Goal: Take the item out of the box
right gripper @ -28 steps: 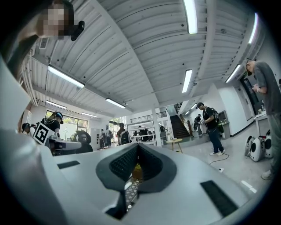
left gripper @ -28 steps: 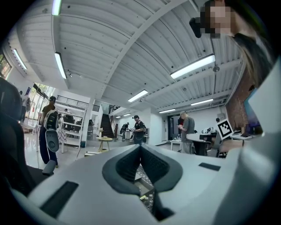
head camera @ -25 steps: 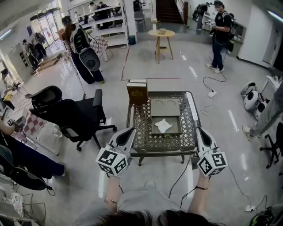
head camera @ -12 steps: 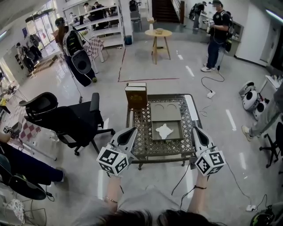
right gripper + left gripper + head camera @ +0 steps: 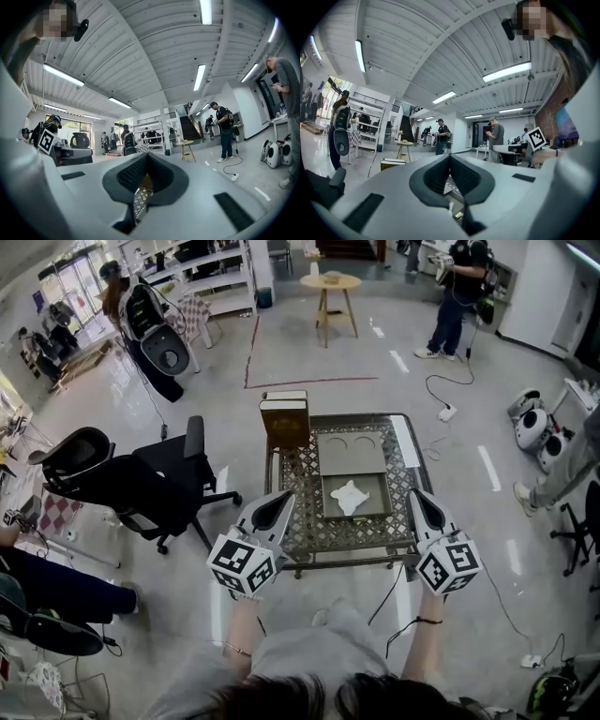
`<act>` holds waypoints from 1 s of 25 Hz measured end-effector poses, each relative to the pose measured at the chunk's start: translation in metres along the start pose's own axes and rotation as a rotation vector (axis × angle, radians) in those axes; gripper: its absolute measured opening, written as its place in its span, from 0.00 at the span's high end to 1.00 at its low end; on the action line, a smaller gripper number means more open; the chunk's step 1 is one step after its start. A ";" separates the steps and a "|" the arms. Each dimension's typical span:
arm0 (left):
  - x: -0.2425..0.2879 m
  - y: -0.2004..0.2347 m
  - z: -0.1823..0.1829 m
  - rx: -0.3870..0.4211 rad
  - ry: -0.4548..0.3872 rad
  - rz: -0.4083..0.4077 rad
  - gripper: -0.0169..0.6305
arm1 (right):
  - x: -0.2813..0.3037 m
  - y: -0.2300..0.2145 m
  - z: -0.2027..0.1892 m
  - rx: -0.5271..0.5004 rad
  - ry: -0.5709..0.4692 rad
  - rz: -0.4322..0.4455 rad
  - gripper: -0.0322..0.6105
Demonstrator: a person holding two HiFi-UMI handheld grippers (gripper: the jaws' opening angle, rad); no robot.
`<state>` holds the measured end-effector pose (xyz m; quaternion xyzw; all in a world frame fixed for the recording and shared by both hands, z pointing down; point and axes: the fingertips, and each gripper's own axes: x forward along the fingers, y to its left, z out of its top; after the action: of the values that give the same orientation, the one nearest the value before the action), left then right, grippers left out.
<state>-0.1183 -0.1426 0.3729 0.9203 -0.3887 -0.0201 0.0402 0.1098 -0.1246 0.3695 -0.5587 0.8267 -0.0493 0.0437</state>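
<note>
Head view, box long axis pointing away, left claw, right claw both together.

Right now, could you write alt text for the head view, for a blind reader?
The left gripper and right gripper, both shut and empty, point at a metal lattice table. On it lies an open grey box holding a white item; a brown box stands at its far left corner.

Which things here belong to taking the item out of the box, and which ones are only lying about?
For the job: open box, white item inside it, metal table, left hand-held gripper, right hand-held gripper.
Just lying about: brown package on the table corner, black office chair, round wooden table.
</note>
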 end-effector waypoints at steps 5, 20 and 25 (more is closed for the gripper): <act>0.012 0.007 -0.020 -0.045 0.036 0.007 0.95 | 0.013 -0.011 -0.018 0.015 0.056 -0.003 0.92; 0.075 0.025 -0.071 -0.144 0.137 0.049 0.95 | 0.081 -0.056 -0.070 0.099 0.211 0.093 0.92; 0.093 0.030 -0.089 -0.173 0.173 0.067 0.95 | 0.103 -0.070 -0.090 0.127 0.268 0.132 0.92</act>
<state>-0.0685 -0.2247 0.4632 0.8981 -0.4111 0.0274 0.1537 0.1246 -0.2431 0.4658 -0.4876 0.8553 -0.1727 -0.0288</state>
